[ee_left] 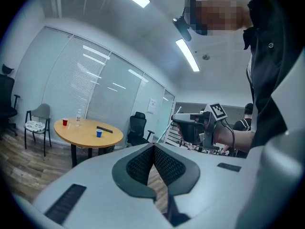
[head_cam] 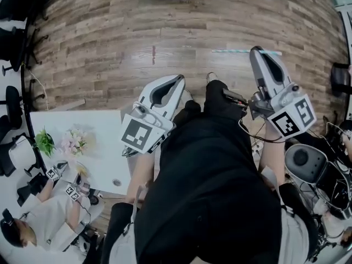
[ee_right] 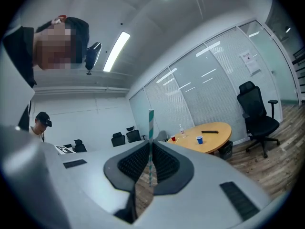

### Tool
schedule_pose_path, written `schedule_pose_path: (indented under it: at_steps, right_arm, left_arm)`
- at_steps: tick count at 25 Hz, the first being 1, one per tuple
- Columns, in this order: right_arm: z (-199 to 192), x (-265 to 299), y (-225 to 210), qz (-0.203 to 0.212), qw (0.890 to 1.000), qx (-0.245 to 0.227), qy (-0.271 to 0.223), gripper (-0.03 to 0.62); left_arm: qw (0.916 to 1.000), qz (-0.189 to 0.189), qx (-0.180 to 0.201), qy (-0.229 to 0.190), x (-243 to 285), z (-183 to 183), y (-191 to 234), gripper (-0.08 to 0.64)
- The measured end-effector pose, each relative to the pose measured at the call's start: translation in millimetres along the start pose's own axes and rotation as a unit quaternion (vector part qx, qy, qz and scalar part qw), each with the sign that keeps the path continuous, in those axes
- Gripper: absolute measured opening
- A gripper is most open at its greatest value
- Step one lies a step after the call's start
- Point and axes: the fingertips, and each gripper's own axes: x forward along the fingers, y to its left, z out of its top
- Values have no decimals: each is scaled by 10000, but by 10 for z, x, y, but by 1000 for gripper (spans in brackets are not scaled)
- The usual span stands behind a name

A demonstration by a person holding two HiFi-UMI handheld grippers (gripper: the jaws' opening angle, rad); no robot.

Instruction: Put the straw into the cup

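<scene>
R tongs (ee_right: 150,149) clenched on the straw (ee_right: 150,123) — it stands upright, long end up. L tongs (ee_left: 153,149) pressed together, empty. Blue cup (ee_right: 199,139) & red cup (ee_right: 173,139) sit on the desk (ee_right: 217,130) well ahead, a bit right — R hand's job.

the head view looks steeply down from the person's head onto their own legs and the wooden floor (head_cam: 110,37). it sits close above the left gripper (head_cam: 180,78) near centre and the right gripper (head_cam: 256,49) at 2 o'clock. each gripper view sits just behind its own jaws, which fill 6 o'clock, and faces level across the room. the left one has the far round table (ee_left: 88,131) at 9 o'clock, the right one at 3 o'clock. the straw (head_cam: 234,51) shows in the head and right gripper views.
</scene>
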Motion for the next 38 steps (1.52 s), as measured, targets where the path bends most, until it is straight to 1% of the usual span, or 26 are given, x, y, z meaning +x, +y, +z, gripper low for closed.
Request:
schedule_pose_path:
  at_steps: [5, 9, 11, 13, 16, 18, 21, 25, 31, 33, 36, 38]
  right_arm:
    - [-12, 85, -155, 75, 9999, 71, 125, 34]
    - [136, 238, -362, 304, 9993, -122, 176, 34]
    - [187, 332, -472, 409, 9990, -78, 174, 34]
    - [228, 419, -593, 505, 9986, 6, 172, 34]
    - [254, 485, -835, 634, 9977, 175, 154, 34]
    - [322, 538, -1021, 733, 9971, 142, 170, 34]
    - [482, 624, -1325, 877, 9960, 96, 150, 34]
    - [623, 662, -1716, 1008, 9948, 76, 155, 34]
    - [785, 650, -2285, 1110, 9932, 260, 246, 34]
    - [820, 659, -2421, 1102, 9932, 272, 242, 34]
    - [775, 682, -2538, 1100, 9926, 421, 288, 34]
    - [728, 699, -2627, 1097, 9918, 520, 390, 34]
  left_arm:
    - [9998, 186, -88, -10, 109, 13, 33, 12]
    - [9995, 312, -45, 10, 377, 78, 57, 12]
    - [9991, 403, -34, 126, 484, 115, 76, 12]
    - [9987, 492, 15, 130, 599, 182, 101, 12]
    - [9980, 630, 55, 28, 824, 274, 136, 12]
    - [9975, 699, 71, -28, 1014, 338, 146, 12]
    - [9960, 893, 54, -2, 1330, 440, 191, 11]
    - [9951, 975, 33, -130, 1770, 504, 190, 12]
    - [9937, 1110, 32, -144, 2405, 578, 213, 12]
    - [9929, 1178, 71, -162, 2519, 641, 237, 12]
    - [9911, 1325, 71, -107, 2577, 679, 270, 12]
    - [9912, 1322, 73, -73, 2658, 678, 281, 12]
